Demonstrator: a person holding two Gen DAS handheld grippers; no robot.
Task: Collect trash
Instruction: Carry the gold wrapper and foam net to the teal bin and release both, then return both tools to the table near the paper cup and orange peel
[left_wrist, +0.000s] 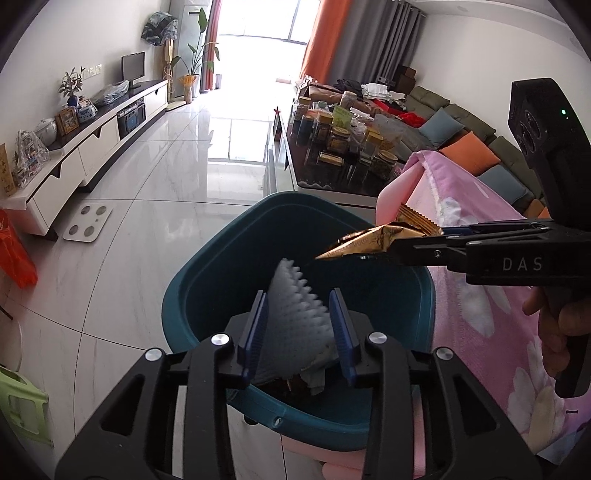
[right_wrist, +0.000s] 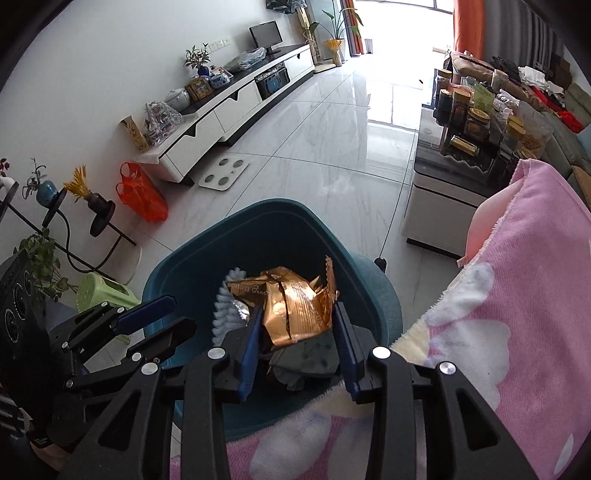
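A teal bin stands on the floor beside a pink blanket. My left gripper hangs over the bin with its jaws apart. A grey-white serrated wrapper lies in line between its fingers; in the right wrist view this wrapper is just past the tips of the left gripper. My right gripper is also over the bin, jaws apart, with a crumpled gold wrapper loose between the pads. From the left, the gold wrapper sticks out of the right gripper. Dark trash lies in the bin.
A low table crowded with jars stands behind the bin. A white scale lies on the tiled floor near a long TV cabinet. An orange bag, a green stool and a plant stand are at the left.
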